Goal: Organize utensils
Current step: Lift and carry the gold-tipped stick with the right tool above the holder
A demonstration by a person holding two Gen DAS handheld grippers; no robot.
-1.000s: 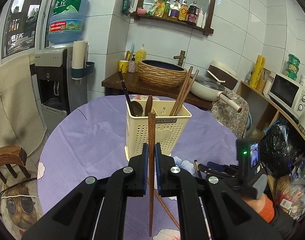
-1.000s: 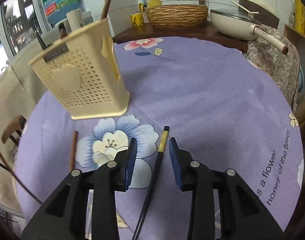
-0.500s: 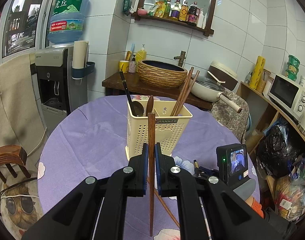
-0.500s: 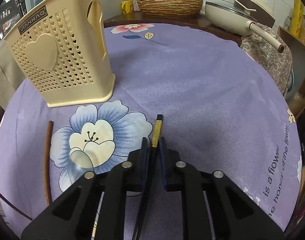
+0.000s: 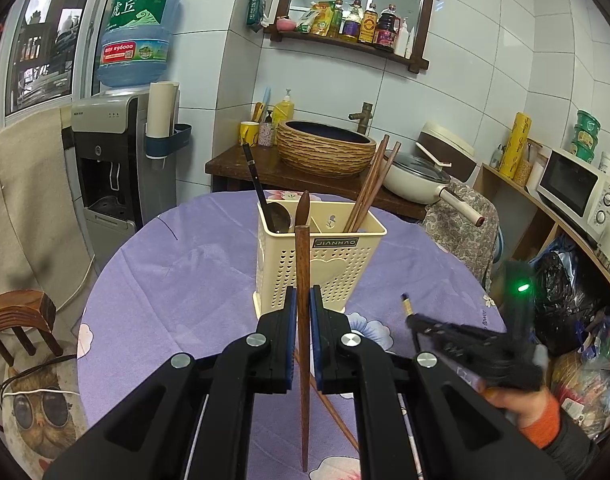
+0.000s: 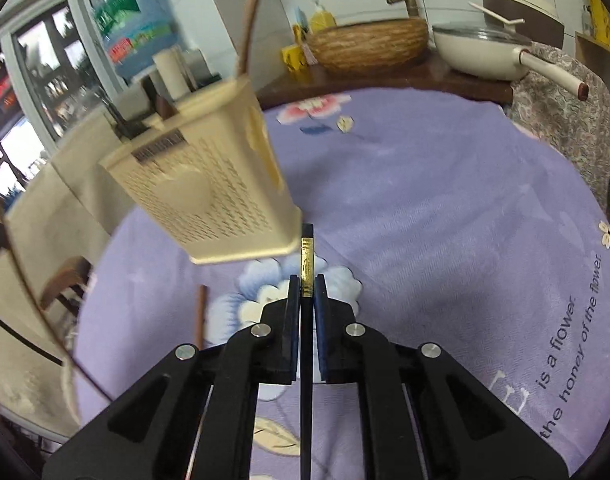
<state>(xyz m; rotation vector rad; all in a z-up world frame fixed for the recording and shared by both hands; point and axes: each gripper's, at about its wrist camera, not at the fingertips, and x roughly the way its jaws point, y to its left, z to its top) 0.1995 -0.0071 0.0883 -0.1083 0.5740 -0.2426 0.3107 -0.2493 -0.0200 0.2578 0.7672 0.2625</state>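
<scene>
Both grippers loaded, before the holder [image 5: 321, 256]. Left gripper [image 5: 303, 312] pinches a brown chopstick [image 5: 303, 280] upright; right gripper [image 6: 306, 296] pinches a black chopstick [image 6: 307, 252] beside its base. Next, probably: lift each over the rim and drop in.

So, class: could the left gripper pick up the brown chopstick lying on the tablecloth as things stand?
Probably not yet: the left gripper is already shut on a wooden chopstick, so it has no free jaws for the brown chopstick on the tablecloth.

Utensil holder [image 5: 319, 256] on the table [image 5: 177, 280], loose chopstick [image 6: 201, 314] before it.
</scene>
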